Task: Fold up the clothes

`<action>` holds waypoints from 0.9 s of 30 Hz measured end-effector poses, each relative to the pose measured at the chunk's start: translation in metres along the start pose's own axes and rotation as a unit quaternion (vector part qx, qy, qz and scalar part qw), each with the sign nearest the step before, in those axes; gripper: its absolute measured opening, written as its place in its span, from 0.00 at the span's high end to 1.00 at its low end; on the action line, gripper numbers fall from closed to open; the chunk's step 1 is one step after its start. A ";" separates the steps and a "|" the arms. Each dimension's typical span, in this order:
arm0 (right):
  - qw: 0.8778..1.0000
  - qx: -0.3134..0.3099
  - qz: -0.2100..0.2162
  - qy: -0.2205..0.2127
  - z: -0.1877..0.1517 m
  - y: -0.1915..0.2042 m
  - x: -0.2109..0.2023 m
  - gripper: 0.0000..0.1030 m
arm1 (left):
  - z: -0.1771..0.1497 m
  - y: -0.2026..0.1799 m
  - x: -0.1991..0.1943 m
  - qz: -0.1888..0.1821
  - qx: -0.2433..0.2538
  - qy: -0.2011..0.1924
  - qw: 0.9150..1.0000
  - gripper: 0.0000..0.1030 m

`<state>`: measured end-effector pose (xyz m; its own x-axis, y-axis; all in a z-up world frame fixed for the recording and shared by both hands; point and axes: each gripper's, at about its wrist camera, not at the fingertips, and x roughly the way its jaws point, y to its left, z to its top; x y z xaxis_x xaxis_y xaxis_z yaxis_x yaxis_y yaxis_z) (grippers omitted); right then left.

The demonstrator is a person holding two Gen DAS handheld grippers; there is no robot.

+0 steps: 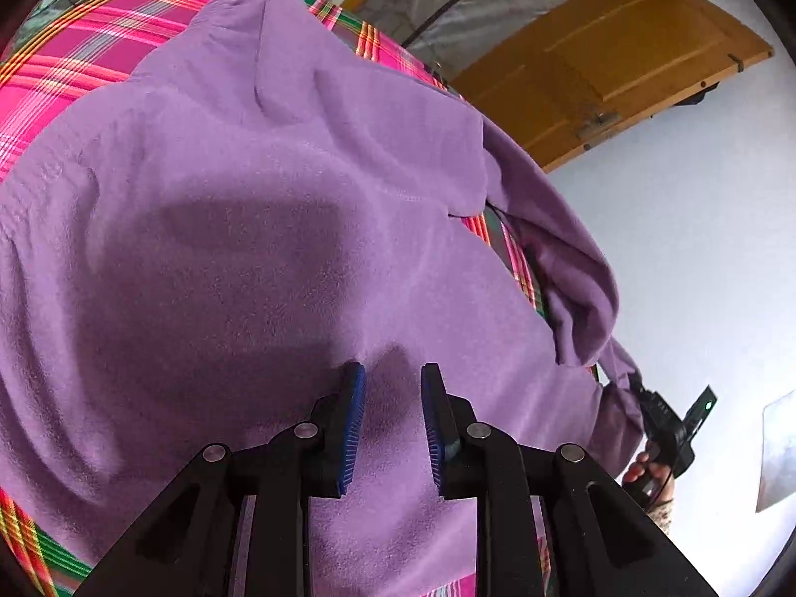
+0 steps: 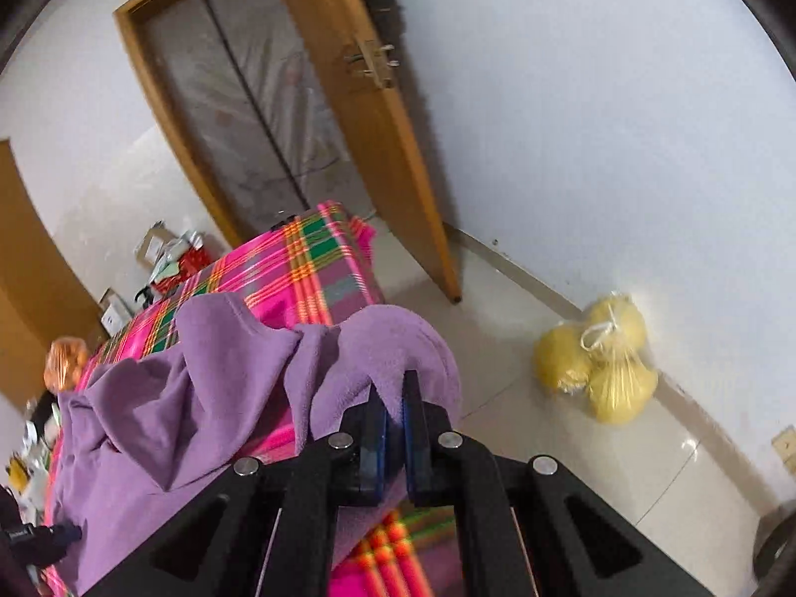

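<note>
Purple garment (image 1: 278, 229) over plaid bedspread (image 1: 94, 49), cuff hidden between right tongs (image 2: 396, 388).

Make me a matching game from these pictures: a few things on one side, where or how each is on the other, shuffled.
Things:
1. purple fleece garment
2. right gripper
3. left gripper
4. clear bag of yellow round fruit

States:
A. on the floor by the white wall
B. jaws apart, over the fleece
C. spread on the pink plaid cloth
D. clamped on a fold of fleece

Pairs: 1-C, 2-D, 3-B, 4-A
</note>
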<state>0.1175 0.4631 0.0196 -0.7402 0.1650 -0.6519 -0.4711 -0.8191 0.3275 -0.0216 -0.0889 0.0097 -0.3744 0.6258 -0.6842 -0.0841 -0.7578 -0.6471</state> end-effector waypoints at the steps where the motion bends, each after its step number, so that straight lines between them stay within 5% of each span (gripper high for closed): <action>1: 1.000 0.006 -0.003 0.000 -0.002 -0.004 0.001 0.95 | 0.000 0.000 0.000 0.000 0.000 -0.001 1.000 0.77; 15: 0.998 0.029 -0.043 0.025 -0.015 -0.031 0.002 0.89 | -0.003 0.001 -0.001 -0.003 -0.006 -0.007 1.000 0.77; 17: 0.998 0.019 -0.062 0.025 -0.015 -0.029 -0.001 0.80 | -0.003 0.001 -0.001 -0.003 -0.007 -0.008 1.000 0.77; 19: 0.995 -0.014 -0.096 0.011 -0.016 -0.019 -0.006 0.70 | -0.004 0.001 -0.001 -0.004 -0.007 -0.008 1.000 0.77; 27: 0.984 -0.088 -0.142 -0.060 -0.014 0.022 -0.023 0.69 | -0.005 0.001 -0.002 -0.002 -0.009 -0.011 1.000 0.77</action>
<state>0.1305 0.4339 0.0320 -0.6470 0.4556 -0.6114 -0.5842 -0.8115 0.0136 -0.0161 -0.0902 0.0088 -0.3943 0.6246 -0.6741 -0.0682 -0.7514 -0.6563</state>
